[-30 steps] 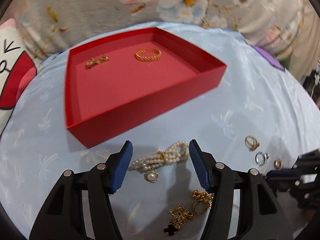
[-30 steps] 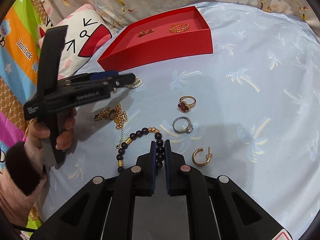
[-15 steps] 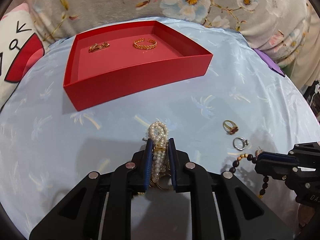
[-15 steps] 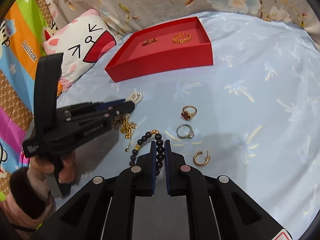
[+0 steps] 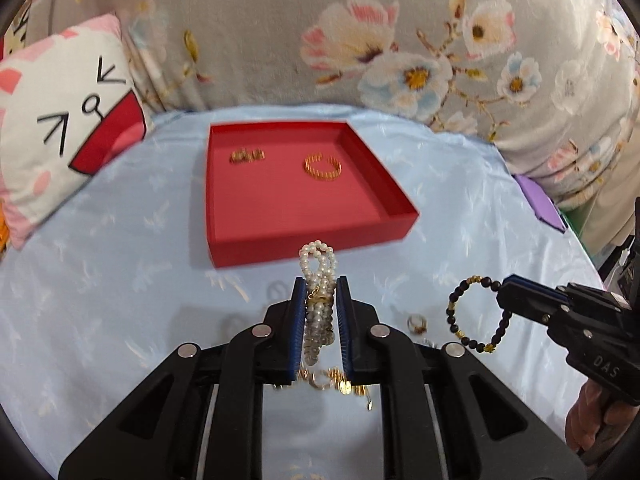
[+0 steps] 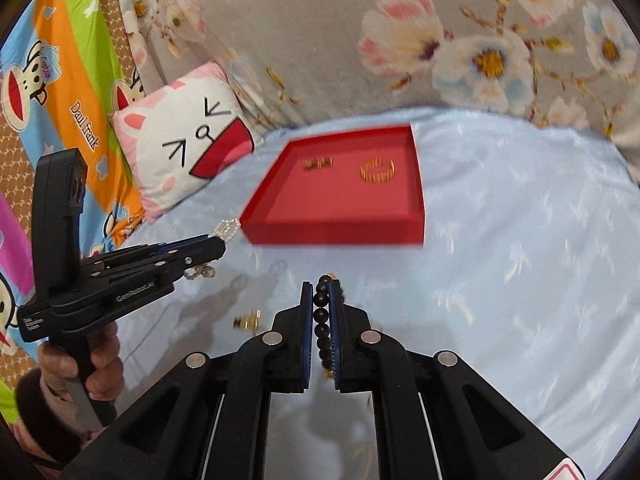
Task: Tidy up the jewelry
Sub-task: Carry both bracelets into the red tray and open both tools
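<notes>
My left gripper is shut on a white pearl bracelet and holds it above the blue cloth, just in front of the red tray. My right gripper is shut on a black bead bracelet, also lifted; the bracelet also shows in the left wrist view, hanging as a loop. The tray holds a gold bangle and a small gold piece. In the right wrist view the left gripper is at the left, the pearl bracelet at its tip.
A gold chain and rings lie on the blue cloth under my left gripper, and a ring lies to its right. A cat-face pillow is at the back left. A floral cushion runs along the back.
Both grippers have risen from the cloth with their bracelets and moved toward the red tray. One second ago the left gripper was open around the pearl bracelet; it has since shut on it.
</notes>
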